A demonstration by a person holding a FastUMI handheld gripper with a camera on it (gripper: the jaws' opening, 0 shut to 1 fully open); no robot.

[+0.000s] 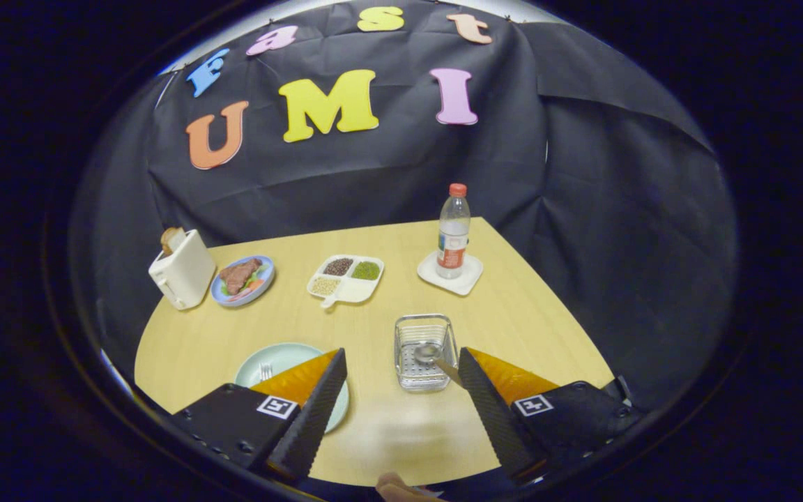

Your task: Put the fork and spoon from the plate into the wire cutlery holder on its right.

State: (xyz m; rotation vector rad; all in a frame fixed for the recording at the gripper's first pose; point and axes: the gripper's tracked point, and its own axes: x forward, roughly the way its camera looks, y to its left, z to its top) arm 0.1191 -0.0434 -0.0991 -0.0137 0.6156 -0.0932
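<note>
Spoon (431, 353), metal, lies in wire cutlery holder (424, 351), bowl toward holder's middle, handle slanting back over rim toward nearer right finger; fork (266, 371) on pale green plate (283, 357) left of holder; gripper (401, 387) spread wide, gripping nothing.

we see the gripper (401, 376) with its fingers spread wide apart and bare table (373, 418) between them. just ahead stands the wire cutlery holder (426, 351), a spoon (435, 355) leaning out of it toward the right finger, while the plate (283, 359) with the fork (266, 370) lies partly under the left finger. beyond them a divided tray (346, 277) and a bottle (453, 232) on its coaster (450, 273) stand well apart, with open tabletop between.
</note>
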